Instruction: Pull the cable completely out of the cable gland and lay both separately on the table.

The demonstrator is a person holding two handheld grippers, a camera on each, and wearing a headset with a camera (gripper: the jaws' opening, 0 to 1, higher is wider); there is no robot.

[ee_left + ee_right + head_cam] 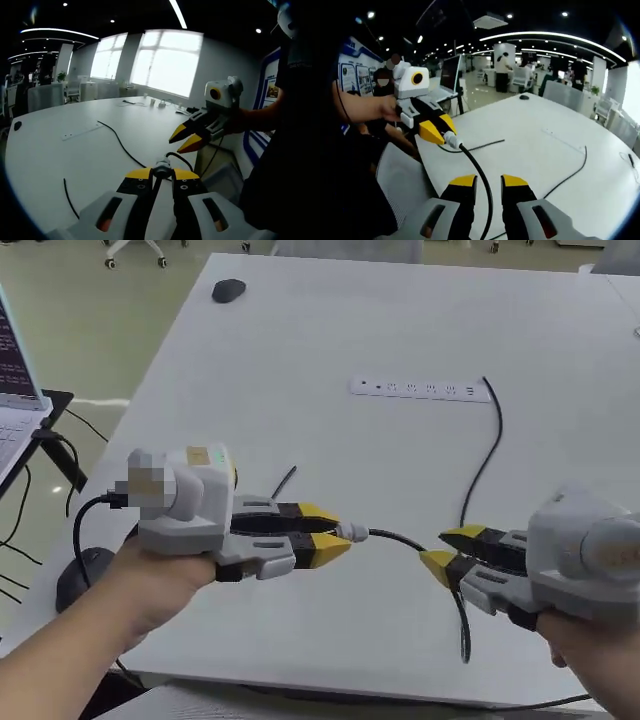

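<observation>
Left tool (pixel 335 532): pinched tight on cable gland (pixel 352 532), held off the counter (pixel 300 330), likely as anchor for the pull.
Right tool (pixel 452 548): jaws apart, astride cable (pixel 400 538); nothing gripped, seemingly poised to clamp.
Contents of cable gland: cable end seated inside, not yet drawn out.

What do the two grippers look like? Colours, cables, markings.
Both alike: the left gripper and right gripper have pale grey housings, black jaws and yellow tips. The jaw bases carry orange slots. A black lead leaves the left one's rear. The forearms are bare.
</observation>
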